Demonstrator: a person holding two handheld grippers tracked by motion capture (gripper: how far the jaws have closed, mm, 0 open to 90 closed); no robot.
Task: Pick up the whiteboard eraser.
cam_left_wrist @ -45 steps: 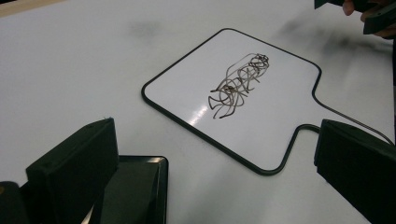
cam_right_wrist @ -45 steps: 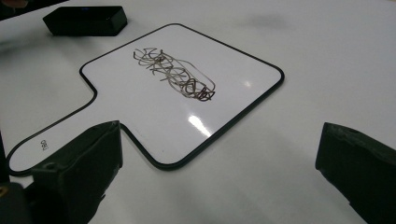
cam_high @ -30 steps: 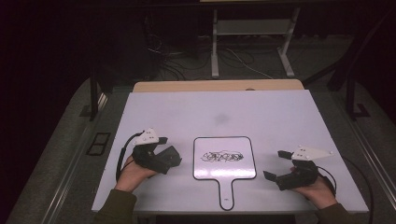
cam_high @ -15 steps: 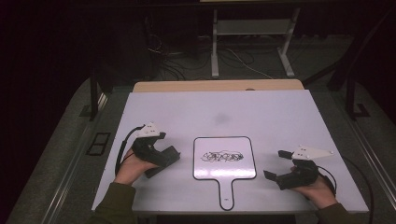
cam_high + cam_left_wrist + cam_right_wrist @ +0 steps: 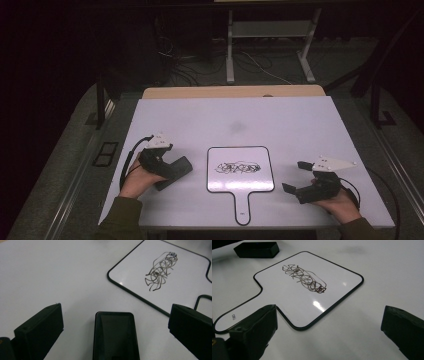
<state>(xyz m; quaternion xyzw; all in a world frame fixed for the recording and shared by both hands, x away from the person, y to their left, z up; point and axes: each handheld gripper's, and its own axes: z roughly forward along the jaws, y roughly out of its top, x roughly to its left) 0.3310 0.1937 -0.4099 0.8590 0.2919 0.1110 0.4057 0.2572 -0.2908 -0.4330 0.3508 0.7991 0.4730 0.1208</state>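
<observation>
A white table (image 5: 280, 120) stood in a dim room, seen from above. Near its front edge, in the middle, lay a small paddle-shaped whiteboard (image 5: 240, 155) with a black rim, its handle pointing toward the person. Black scribbles (image 5: 238, 167) covered the centre of the board.

The left gripper (image 5: 167, 167) sat on the table just left of the whiteboard, held in the person's left hand (image 5: 137, 181). In the left gripper view its two black jaws stood wide apart, gripping nothing. Between them, flat on the table, lay a black rectangular block (image 5: 115, 336), which looked like an eraser, touching neither jaw. The whiteboard's corner (image 5: 160, 282) lay just beyond it, up and to the right.

The right gripper (image 5: 296, 176) rested near the table's front right corner, held in the person's right hand (image 5: 342, 204), well apart from the board. Its jaws also stood wide open and empty. In the right gripper view the whiteboard (image 5: 287, 305) lay ahead of them, with the black block (image 5: 257, 249) on its far side.

Beyond the table's back edge, a strip of light wooden surface (image 5: 232, 92) showed. Behind that, on the dark floor, stood white metal legs (image 5: 230, 50) and loose cables (image 5: 260, 62).
</observation>
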